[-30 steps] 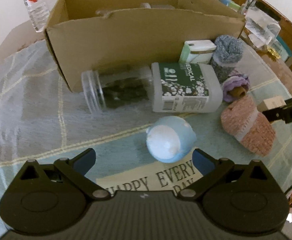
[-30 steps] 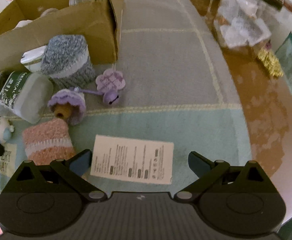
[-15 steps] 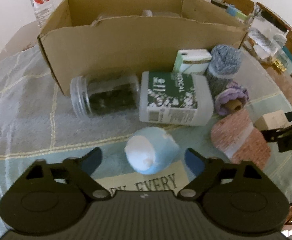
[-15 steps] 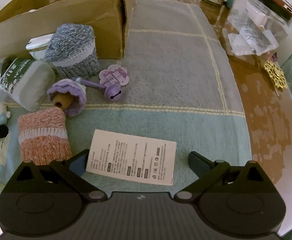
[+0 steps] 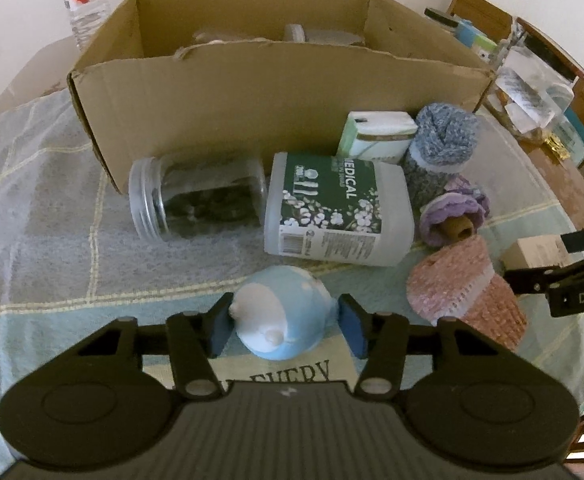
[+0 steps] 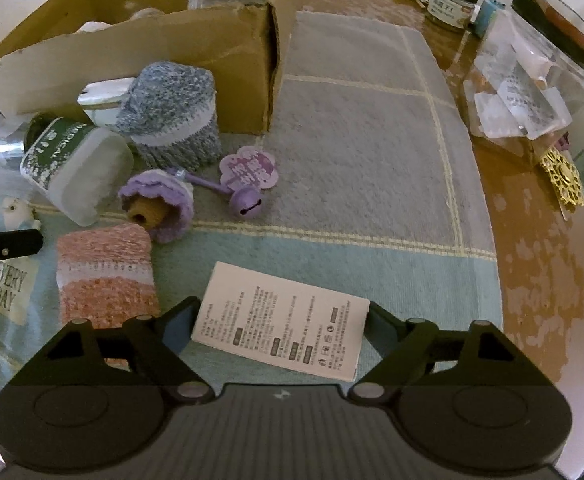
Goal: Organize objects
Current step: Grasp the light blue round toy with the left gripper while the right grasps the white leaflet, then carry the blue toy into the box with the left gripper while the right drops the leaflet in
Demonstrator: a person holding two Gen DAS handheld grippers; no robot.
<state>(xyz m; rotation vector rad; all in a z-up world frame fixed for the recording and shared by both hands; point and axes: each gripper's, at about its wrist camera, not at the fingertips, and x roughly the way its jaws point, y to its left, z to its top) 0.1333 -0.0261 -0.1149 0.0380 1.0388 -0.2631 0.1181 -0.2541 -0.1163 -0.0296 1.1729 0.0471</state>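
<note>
The left gripper (image 5: pixel 284 326) sat low over the bench, its blue pads touching either side of the little blue-and-white plush toy (image 5: pixel 280 312) and clamped on it, right there on the "EVERY DAY" patch of the teal mat (image 5: pixel 44 240). Over on the other side, the right gripper (image 6: pixel 280 320) had its fingers at both short edges of the white printed box (image 6: pixel 282 330); contact looked made on both sides, so call it closed on the box, which lay flat on the mat.

Behind the plush, a white bottle with a green "MEDICAL" label (image 5: pixel 337 210) lay on its side, bottom toward the camera. Touching its left end was a clear jar with dark contents (image 5: pixel 198 198), also on its side, tucked against the front wall of the open cardboard box (image 5: pixel 252 100). A small green-and-white carton (image 5: pixel 375 134) stood behind the bottle, against that wall, with a blue-grey rolled sock (image 5: pixel 441 140) just beside it to the right.

Nearer the camera, a purple crocheted piece with a tan core (image 5: pixel 451 218) rested beside the bottle, and a pink rolled sock (image 5: pixel 467 294) lay just in front of it. In the right wrist view a purple bell with a flower-shaped tag (image 6: pixel 248 184) lay on the mat near the crocheted piece. A water bottle (image 5: pixel 86 0) stood behind the cardboard box's far left corner.
</note>
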